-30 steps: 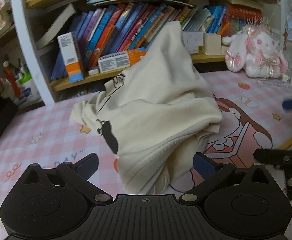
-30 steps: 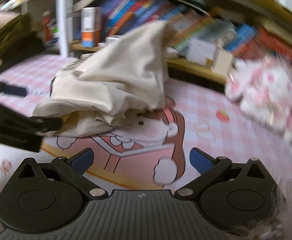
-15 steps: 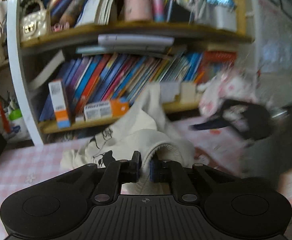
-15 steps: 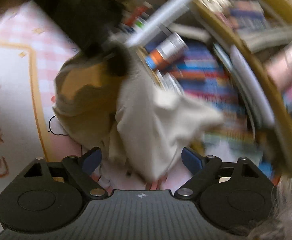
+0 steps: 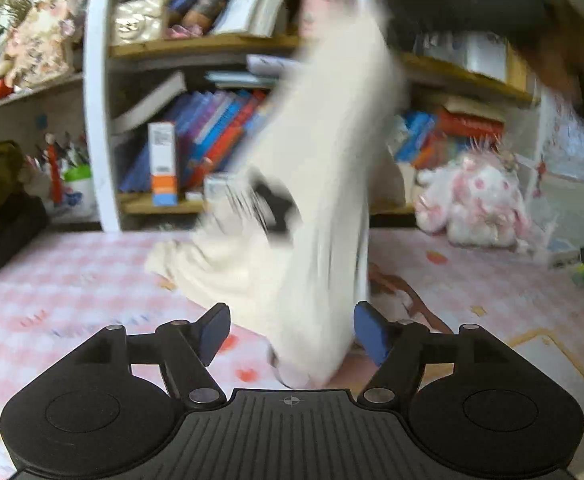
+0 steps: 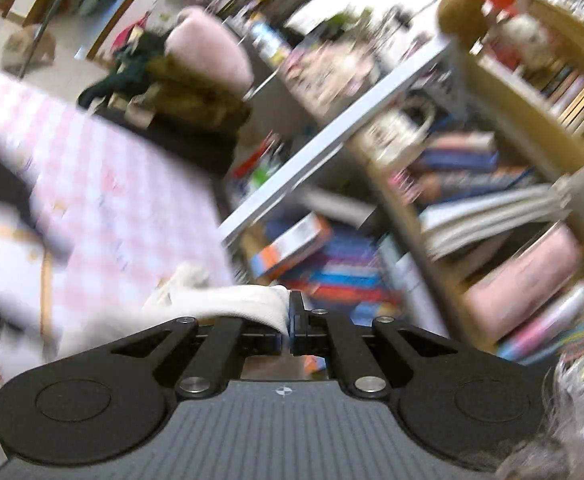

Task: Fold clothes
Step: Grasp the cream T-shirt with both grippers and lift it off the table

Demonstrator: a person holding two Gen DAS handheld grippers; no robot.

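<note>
Garment: your cream sweatshirt (image 5: 311, 184) hangs in a tall column straight ahead of the left tool (image 5: 292, 334), its lower end trailing on the pink checked tabletop (image 5: 72, 280) just in front of that tool's fingers.
Left tool: its jaws are opening; the cloth's lower fold sits between the blue pads, and neither pad presses on it.
Right tool: your right tool (image 6: 291, 320) is clamped on a ribbed cream edge of the sweatshirt, which drapes away to that tool's left, down toward the tabletop.
Handling: judge it soft, limp and fairly light; it will sag and swing from any single pinch and bunch rather than hold a line. The knit looks grippy enough not to slip.
Where to grip: take the stiffer ribbed hem or cuff, or a seam, not the loose middle. A second pinch along the same edge, well apart from the first, should let you stretch it flat.
Surroundings: beyond the cloth stands a bookshelf (image 5: 196, 46), with a plush rabbit (image 5: 471, 200) off to the left tool's right; keep the swinging cloth off them.
</note>
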